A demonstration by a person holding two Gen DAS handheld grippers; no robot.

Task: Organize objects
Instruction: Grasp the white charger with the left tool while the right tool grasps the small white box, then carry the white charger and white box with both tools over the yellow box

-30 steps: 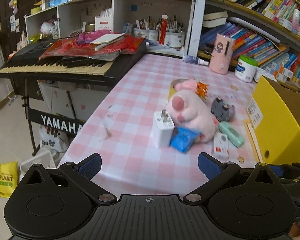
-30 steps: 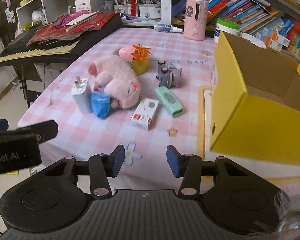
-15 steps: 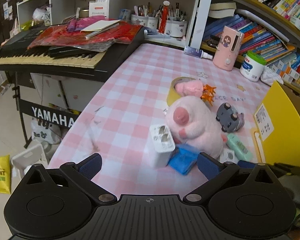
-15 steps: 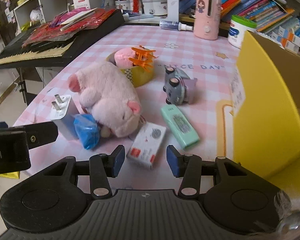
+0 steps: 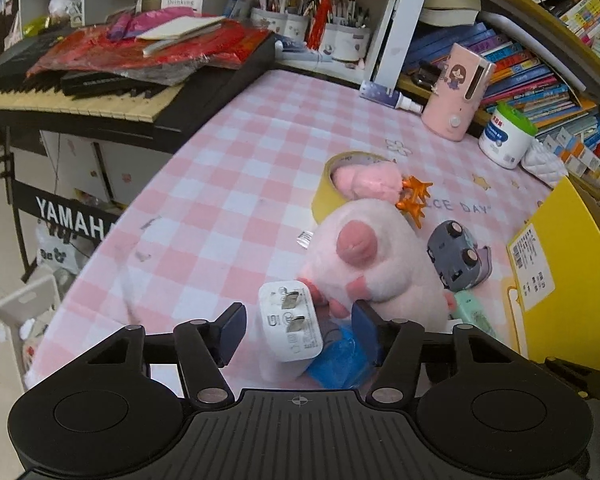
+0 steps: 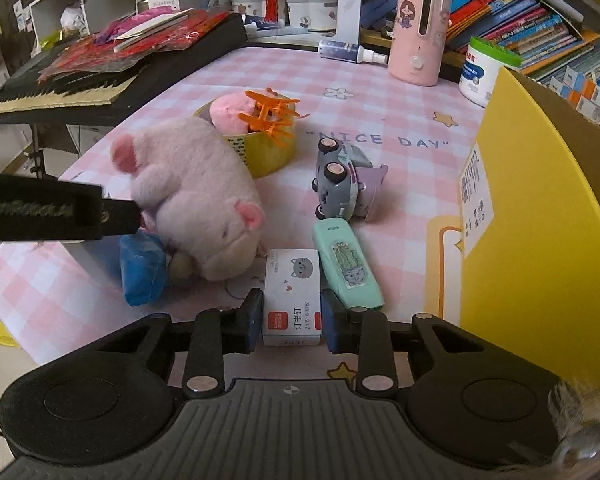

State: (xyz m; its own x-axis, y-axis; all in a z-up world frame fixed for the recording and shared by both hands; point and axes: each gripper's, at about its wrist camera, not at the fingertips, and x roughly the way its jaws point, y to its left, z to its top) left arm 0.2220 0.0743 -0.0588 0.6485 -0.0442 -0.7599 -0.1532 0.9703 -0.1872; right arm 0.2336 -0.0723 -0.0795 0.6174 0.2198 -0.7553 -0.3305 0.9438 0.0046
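A white charger plug (image 5: pixel 290 326) stands on the pink checked table (image 5: pixel 228 184) against a pink plush pig (image 5: pixel 372 268). My left gripper (image 5: pixel 298 330) straddles the plug with its jaws closing. A gap still shows between the left pad and the plug, and a blue packet (image 5: pixel 340 360) lies by the right pad. My right gripper (image 6: pixel 292 320) has its jaws closing on a white staples box (image 6: pixel 292 280), and both pads touch the box's sides. A mint green case (image 6: pixel 348 268) lies just right of that box.
A yellow carton (image 6: pixel 540 240) stands open at the right. A grey toy car (image 6: pixel 340 188) lies on its side near a yellow tape roll (image 6: pixel 268 156) carrying an orange clip. A keyboard (image 5: pixel 100 84) borders the table's left edge. A pink dispenser (image 6: pixel 418 32) and a white jar (image 6: pixel 480 76) stand at the back.
Both grippers came forward and down onto the pile. The left jaws narrowed around the charger plug. The right jaws closed onto the staples box.
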